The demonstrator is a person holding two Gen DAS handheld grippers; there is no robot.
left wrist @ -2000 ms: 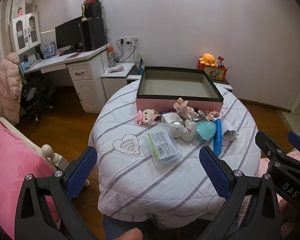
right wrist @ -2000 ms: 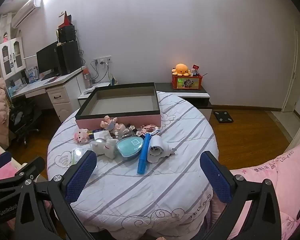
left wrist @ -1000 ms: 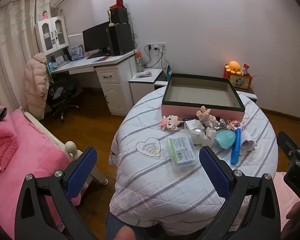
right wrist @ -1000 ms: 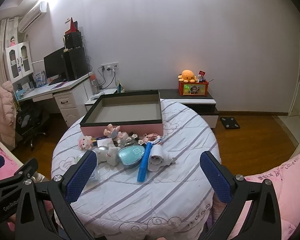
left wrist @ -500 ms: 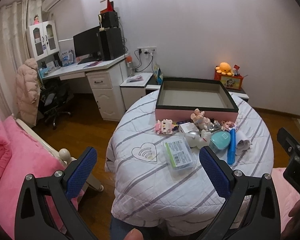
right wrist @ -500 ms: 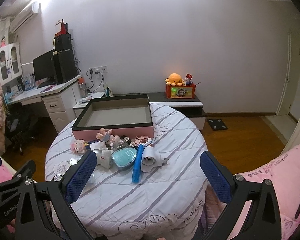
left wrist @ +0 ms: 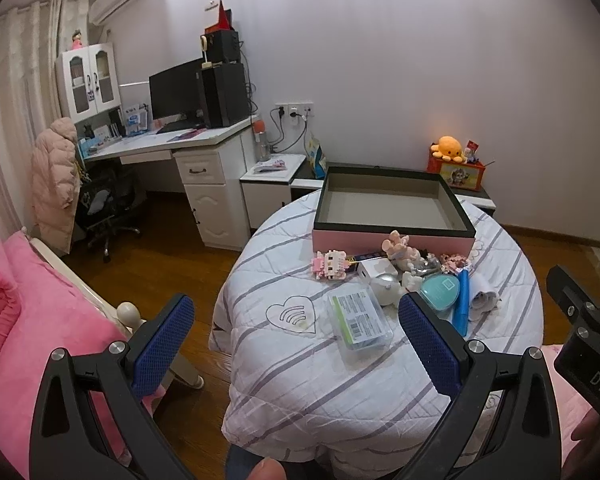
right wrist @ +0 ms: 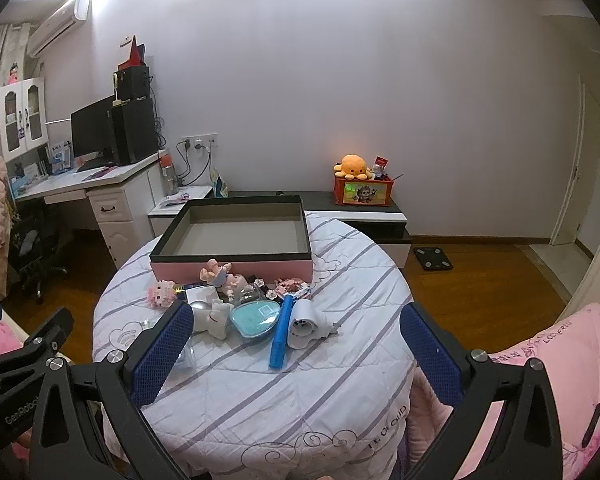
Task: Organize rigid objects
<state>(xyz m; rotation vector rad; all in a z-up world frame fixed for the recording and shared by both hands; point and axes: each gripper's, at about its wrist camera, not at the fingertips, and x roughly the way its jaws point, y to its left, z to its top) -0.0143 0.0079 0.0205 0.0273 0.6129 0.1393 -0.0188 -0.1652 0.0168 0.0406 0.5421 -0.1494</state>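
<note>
Left wrist view: our left gripper (left wrist: 296,336) hangs with its blue pads spread wide and nothing between them, back from the round table (left wrist: 308,392); the right pad (left wrist: 428,340) covers part of the teal case (left wrist: 440,292). Our right gripper (right wrist: 296,344) is likewise spread and empty, and its left pad (right wrist: 162,352) hides most of the clear plastic box (left wrist: 360,320) in the right wrist view. We see the toys and small items bunched just in front of the pink tray (left wrist: 392,238), which sits empty at the table's far side. In the pile we make out a blue tube (right wrist: 281,330), a white roll-shaped thing (right wrist: 306,322) touching it, a pink block figure (left wrist: 330,266) and a plush toy (left wrist: 398,246); the small pieces between them are too jumbled to tell. A fingertip (left wrist: 266,470) is cut off at the bottom edge. Around: desk (left wrist: 172,148) with monitor (left wrist: 174,88), pink bedding (left wrist: 28,320), orange octopus plush (right wrist: 352,166) on a low cabinet.
</note>
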